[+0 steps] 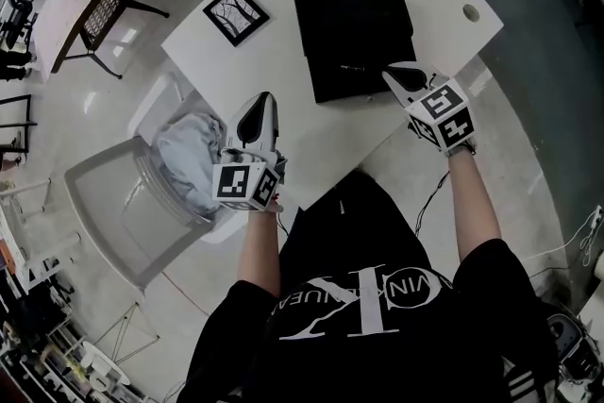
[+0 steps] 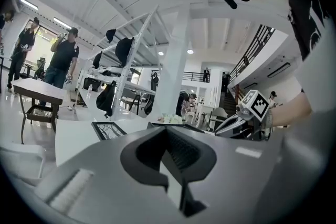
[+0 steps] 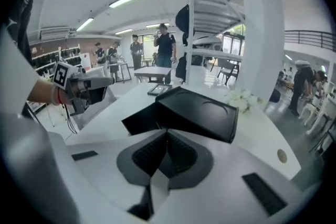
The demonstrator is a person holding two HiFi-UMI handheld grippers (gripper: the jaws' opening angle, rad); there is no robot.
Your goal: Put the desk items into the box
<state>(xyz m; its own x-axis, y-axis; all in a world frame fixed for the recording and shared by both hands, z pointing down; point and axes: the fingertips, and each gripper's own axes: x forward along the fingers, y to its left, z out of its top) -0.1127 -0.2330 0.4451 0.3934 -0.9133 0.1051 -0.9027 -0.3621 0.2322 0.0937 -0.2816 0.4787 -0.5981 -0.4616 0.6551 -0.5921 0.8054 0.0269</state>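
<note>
Both sets of jaws pressed together, empty; left gripper (image 1: 263, 102) at the edge of the desk (image 1: 274, 61), right gripper (image 1: 391, 73) at the near corner of the black box (image 1: 354, 33), which lies mid-desk beside a framed picture (image 1: 235, 14)

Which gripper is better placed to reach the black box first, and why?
Right. The right gripper sits at the near edge of the black box; the left gripper hangs by the table's edge, farther away.

Right claw (image 3: 167, 134) jaws together, empty; black box (image 3: 197, 113) just ahead on white table (image 3: 265, 136).
</note>
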